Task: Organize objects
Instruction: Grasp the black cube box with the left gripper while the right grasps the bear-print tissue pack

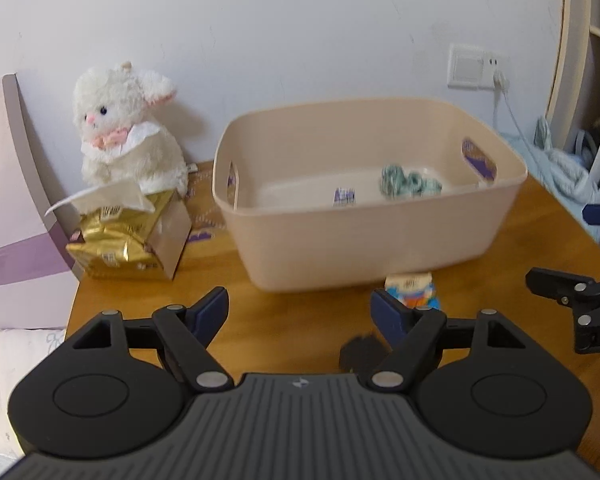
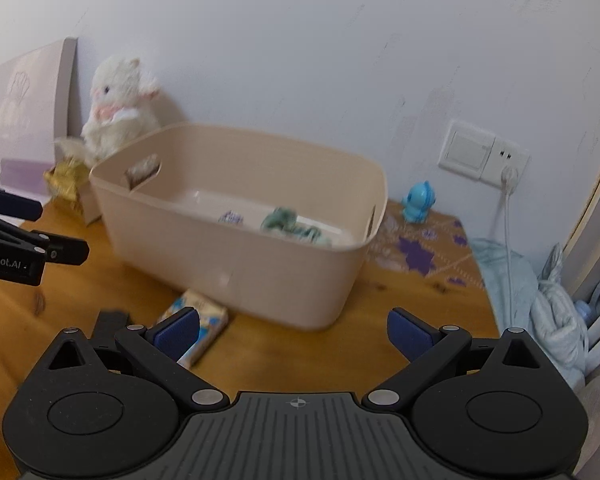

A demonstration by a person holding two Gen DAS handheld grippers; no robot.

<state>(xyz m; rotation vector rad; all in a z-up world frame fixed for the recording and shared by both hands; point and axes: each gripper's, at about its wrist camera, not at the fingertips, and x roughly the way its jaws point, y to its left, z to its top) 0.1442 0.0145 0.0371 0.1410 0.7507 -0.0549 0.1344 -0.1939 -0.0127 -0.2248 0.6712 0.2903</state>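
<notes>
Both grippers are hovering wide open and empty: the left gripper and the right gripper. Nearest, a dark flat item and a colourful packet are lying on the wooden table, awaiting sorting. Beyond, the beige bin is already holding a teal bundle and a small packet. Only the right view is showing the blue toy.

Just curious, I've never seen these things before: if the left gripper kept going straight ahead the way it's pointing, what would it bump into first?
Most likely the front wall of the beige tub. The left gripper is open, with bare table ahead, though depth is hard to judge.
</notes>
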